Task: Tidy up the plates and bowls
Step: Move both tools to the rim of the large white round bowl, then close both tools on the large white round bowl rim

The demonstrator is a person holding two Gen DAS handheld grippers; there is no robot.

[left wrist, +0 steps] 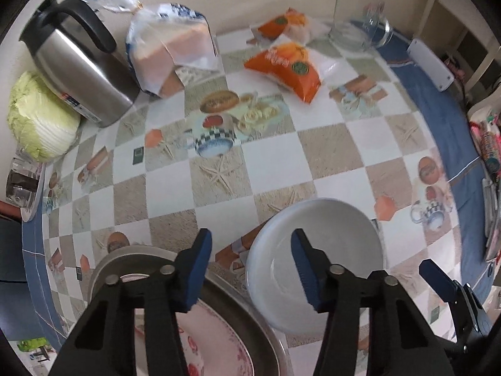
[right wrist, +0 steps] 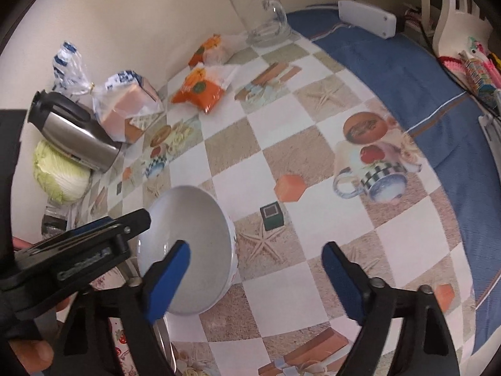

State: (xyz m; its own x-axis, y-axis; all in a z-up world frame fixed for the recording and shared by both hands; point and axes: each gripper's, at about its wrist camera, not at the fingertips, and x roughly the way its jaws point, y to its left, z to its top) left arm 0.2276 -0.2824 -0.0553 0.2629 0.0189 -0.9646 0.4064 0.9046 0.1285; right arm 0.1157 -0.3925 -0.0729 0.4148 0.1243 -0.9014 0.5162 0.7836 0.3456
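Note:
A white bowl (left wrist: 316,260) sits on the checkered tablecloth, its near side overlapping the rim of a metal tray (left wrist: 272,335) that holds a pink flowered plate (left wrist: 216,347). My left gripper (left wrist: 252,269) straddles the bowl's left rim: one finger is over the inside, the other stands clear outside it, so the jaws are open. In the right wrist view the bowl (right wrist: 194,235) looks tilted, with a left gripper finger (right wrist: 134,221) at its rim. My right gripper (right wrist: 256,279) is open just right of the bowl, holding nothing.
Along the wall stand a steel jug (left wrist: 81,62), a cabbage (left wrist: 40,119), a bread bag (left wrist: 169,50), two orange packets (left wrist: 288,69) and a glass mug (left wrist: 369,28). A white box (left wrist: 432,62) lies on the blue border at the right.

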